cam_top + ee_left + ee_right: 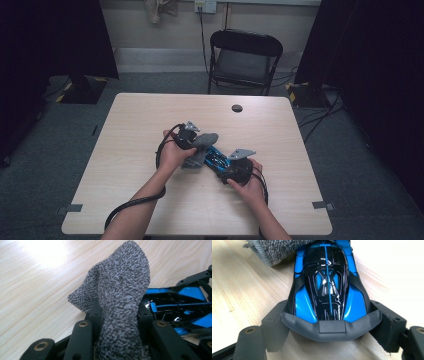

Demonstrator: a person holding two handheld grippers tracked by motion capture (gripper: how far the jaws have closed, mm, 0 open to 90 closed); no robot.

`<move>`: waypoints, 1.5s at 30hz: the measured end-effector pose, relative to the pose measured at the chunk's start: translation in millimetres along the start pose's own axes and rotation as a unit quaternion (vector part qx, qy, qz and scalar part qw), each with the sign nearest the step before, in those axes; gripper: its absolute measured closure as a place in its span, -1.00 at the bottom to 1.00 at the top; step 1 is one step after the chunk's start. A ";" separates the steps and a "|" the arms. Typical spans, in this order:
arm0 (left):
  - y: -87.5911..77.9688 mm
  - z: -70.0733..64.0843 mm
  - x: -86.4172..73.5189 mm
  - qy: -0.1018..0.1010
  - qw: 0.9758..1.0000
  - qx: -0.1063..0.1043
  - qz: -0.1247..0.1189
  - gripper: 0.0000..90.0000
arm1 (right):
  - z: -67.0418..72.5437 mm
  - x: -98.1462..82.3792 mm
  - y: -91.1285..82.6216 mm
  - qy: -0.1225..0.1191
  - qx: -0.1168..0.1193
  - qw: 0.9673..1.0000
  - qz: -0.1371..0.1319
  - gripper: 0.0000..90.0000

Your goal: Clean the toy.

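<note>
Behind the pale wooden table (pixel 150 115) stands a black folding chair (pixel 244 59).

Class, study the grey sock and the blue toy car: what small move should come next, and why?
Probably the left hand-held gripper, shut on the grey sock, should draw its cloth across the blue toy car. The right hand-held gripper grips the car's rear, and the sock already lies against its far end.

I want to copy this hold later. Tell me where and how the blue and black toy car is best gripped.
Grip the toy car across its wide rear, coming from behind: the body flares there, so the right tool closes on both flanks, and the nose stays free for the grey cloth.
</note>
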State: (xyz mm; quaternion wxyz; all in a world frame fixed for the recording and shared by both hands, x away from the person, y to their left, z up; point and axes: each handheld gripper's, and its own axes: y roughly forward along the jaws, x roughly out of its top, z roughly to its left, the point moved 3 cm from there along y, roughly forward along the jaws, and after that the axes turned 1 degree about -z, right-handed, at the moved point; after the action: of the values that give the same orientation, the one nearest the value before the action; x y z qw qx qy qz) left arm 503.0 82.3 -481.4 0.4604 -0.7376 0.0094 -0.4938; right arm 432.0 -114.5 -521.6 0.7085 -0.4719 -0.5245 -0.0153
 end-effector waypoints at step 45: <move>-27.7 1.3 -9.8 -0.021 0.999 -0.013 -0.040 0.57 | 0.0 0.0 0.0 0.000 0.000 1.000 0.000 -0.46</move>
State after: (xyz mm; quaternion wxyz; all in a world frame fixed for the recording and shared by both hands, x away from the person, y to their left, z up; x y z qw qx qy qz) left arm 486.7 103.6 -469.5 0.4306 -0.7534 -0.0233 -0.4964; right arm 432.0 -114.5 -521.6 0.7087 -0.4717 -0.5244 -0.0156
